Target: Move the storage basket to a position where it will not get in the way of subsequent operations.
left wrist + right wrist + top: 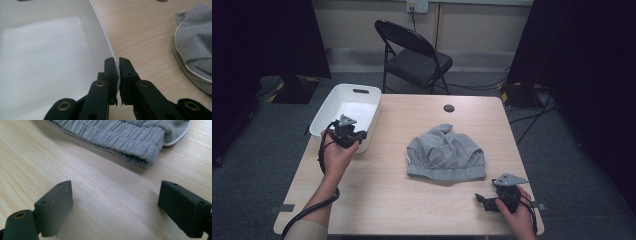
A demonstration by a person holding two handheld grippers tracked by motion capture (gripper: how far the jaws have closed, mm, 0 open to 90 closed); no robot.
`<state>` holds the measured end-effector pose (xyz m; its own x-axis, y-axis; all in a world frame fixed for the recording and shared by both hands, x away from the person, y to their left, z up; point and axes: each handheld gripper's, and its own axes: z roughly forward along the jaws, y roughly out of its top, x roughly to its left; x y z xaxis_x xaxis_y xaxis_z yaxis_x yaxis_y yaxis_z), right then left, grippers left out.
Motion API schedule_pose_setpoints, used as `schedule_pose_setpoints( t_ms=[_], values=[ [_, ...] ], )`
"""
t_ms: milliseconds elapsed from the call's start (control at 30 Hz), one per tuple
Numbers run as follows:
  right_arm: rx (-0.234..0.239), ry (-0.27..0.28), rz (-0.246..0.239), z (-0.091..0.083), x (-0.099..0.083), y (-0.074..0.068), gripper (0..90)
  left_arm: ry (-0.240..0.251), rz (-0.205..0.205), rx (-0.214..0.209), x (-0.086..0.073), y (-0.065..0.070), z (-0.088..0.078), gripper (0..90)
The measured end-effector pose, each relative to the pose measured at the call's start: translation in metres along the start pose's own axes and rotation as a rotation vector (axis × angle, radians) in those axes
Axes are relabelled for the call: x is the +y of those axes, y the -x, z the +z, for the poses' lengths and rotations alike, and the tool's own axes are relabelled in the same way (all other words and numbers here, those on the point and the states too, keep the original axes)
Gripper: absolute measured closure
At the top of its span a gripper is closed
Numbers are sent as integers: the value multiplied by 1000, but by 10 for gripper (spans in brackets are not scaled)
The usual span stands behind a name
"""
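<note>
Left hand-held gripper (117, 65) — apparently clamped on upright basket rim (105, 42).

Black folding chair (414, 55) on grey carpet (562, 150), pale wall (472, 25), dark curtains (262, 40)

Dim, soft light from overhead; the room's sides sink into black. The white tub (45, 62) glares, washed out, and nearby jaws blur.
</note>
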<state>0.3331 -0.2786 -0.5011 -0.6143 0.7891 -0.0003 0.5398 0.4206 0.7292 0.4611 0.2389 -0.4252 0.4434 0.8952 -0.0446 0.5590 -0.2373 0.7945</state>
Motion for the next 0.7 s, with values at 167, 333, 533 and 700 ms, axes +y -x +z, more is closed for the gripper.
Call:
schedule_pose_setpoints(
  t_ms=[167,333,533,700],
  values=[
    [0,0,0,0,0,0,117,2,-5,10,3,-2,4,857],
    [0,0,0,0,0,0,117,-10,9,19,6,-5,6,857],
    [1,0,-1,0,0,0,117,-1,18,22,4,-4,5,850],
    [2,1,-2,0,0,0,117,34,35,-7,6,4,-2,678]
  ],
)
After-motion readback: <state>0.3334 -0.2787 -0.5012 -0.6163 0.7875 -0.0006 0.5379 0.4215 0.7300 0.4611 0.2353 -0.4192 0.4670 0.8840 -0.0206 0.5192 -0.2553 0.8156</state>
